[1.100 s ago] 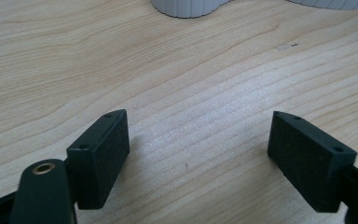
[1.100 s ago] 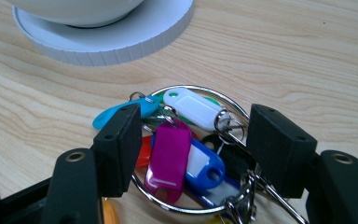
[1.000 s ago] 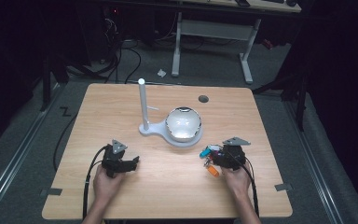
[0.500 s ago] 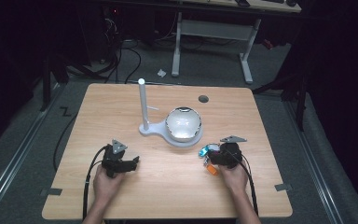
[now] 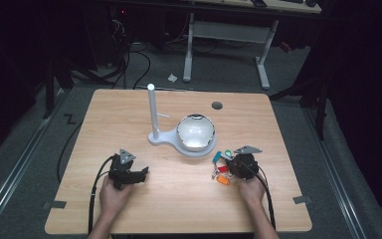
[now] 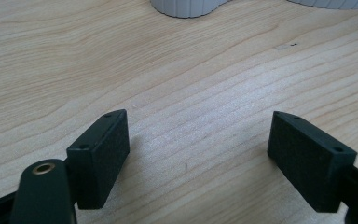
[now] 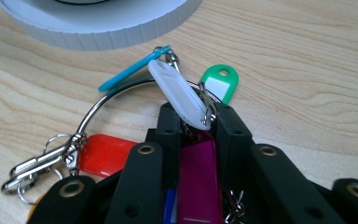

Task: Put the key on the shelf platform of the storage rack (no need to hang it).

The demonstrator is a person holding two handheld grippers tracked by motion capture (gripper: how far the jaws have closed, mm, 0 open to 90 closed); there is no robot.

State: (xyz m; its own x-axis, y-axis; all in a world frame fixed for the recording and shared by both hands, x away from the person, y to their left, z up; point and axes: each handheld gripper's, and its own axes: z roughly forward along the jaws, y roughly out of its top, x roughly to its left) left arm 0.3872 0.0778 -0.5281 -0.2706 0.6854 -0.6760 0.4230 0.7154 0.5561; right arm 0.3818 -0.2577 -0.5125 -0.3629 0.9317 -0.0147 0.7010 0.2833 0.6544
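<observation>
A bunch of coloured key tags on a metal ring [image 5: 221, 168] lies on the wooden table [image 5: 179, 199] at the right front, just ahead of a white stand. My right gripper [image 5: 230, 167] is shut on the bunch. In the right gripper view its jaws [image 7: 193, 114] pinch a white tag [image 7: 179, 93] and a magenta tag [image 7: 196, 172]. The metal ring [image 7: 98, 105] and the blue [image 7: 130, 70], green [image 7: 220, 84] and red [image 7: 102, 154] tags spread out on the wood. My left gripper [image 5: 140, 174] rests at the left front, open [image 6: 198, 140] over bare wood.
The white stand has a flat base [image 5: 165, 140], a tall upright post [image 5: 152, 109] and a shiny dome [image 5: 195, 132] at mid-table. Its ribbed rim [image 7: 112, 32] lies just beyond the tags. A round cable hole [image 5: 217, 105] sits near the far edge.
My right gripper has shifted slightly to the left with the key tags in its jaws. The left gripper has stayed put.
</observation>
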